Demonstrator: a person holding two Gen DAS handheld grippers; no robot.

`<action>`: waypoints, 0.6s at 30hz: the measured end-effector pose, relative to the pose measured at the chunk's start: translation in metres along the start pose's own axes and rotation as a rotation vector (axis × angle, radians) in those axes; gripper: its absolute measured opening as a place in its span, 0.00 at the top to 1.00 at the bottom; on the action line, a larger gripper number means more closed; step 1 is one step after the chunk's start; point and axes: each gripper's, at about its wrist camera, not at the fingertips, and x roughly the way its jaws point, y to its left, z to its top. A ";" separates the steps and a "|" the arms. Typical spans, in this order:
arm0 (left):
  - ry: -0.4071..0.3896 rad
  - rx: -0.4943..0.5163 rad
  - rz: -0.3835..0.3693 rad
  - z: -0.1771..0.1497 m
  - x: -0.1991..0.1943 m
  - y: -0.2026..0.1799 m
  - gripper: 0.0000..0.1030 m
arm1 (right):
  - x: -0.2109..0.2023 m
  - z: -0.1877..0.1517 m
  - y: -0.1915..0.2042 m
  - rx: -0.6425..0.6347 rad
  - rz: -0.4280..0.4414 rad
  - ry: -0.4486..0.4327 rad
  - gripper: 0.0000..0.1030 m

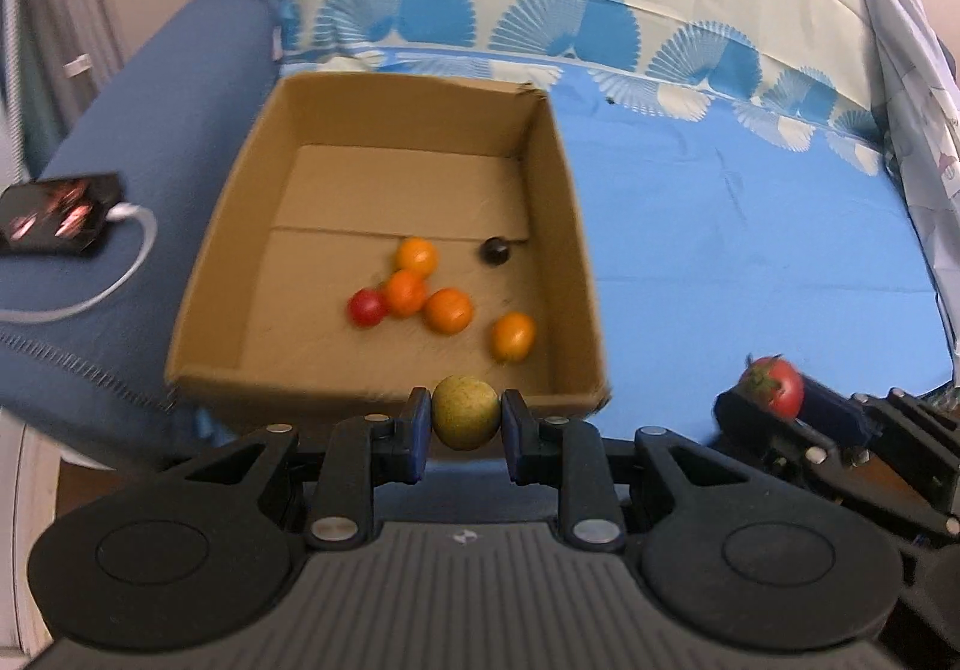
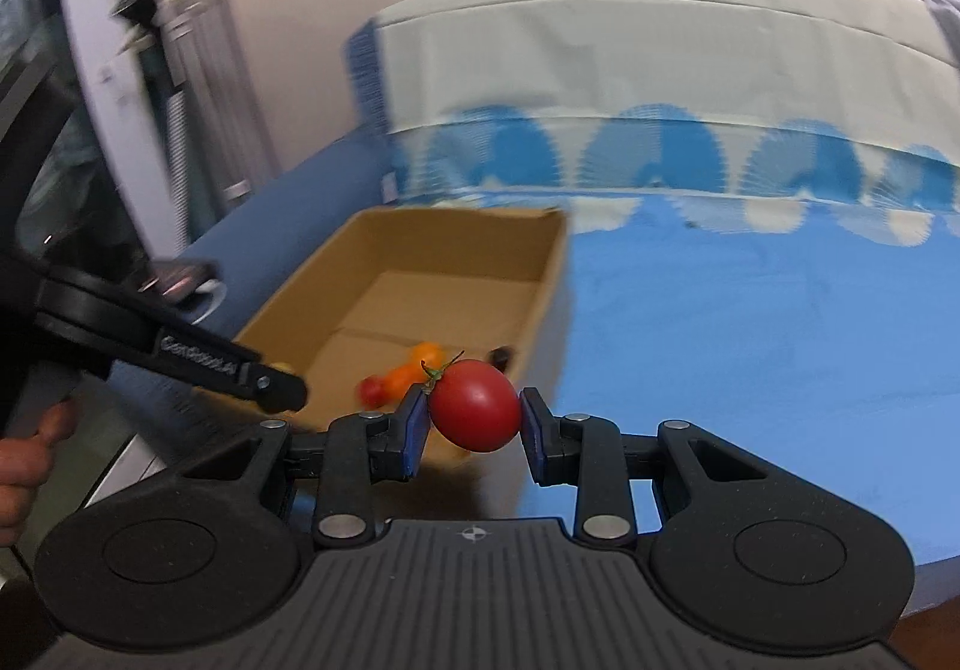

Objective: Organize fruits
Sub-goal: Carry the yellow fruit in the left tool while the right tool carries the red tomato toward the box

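Observation:
My left gripper (image 1: 466,418) is shut on a round yellow-green fruit (image 1: 465,411) just before the near wall of an open cardboard box (image 1: 228,226). Inside the box lie several orange fruits (image 1: 447,310), a small red one (image 1: 366,307) and a dark one (image 1: 494,250). My right gripper (image 2: 474,418) is shut on a red tomato (image 2: 475,406) with a green stem, held in the air near the box's (image 2: 543,298) right front corner. The right gripper and tomato (image 1: 777,385) also show at lower right in the left wrist view.
The box sits on a blue cloth (image 1: 750,226) with a fan pattern over a bed or couch. A black device (image 1: 57,214) with a white cable (image 1: 120,262) lies on the blue armrest at left. The left gripper's arm (image 2: 180,352) crosses the right wrist view.

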 end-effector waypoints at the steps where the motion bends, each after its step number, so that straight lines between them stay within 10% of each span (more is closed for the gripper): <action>1: -0.010 -0.004 0.008 -0.008 -0.007 0.005 0.74 | -0.003 -0.003 0.008 -0.009 0.012 0.006 0.67; 18: -0.093 -0.048 0.014 -0.062 -0.055 0.026 0.74 | -0.034 -0.014 0.057 -0.109 0.061 -0.012 0.67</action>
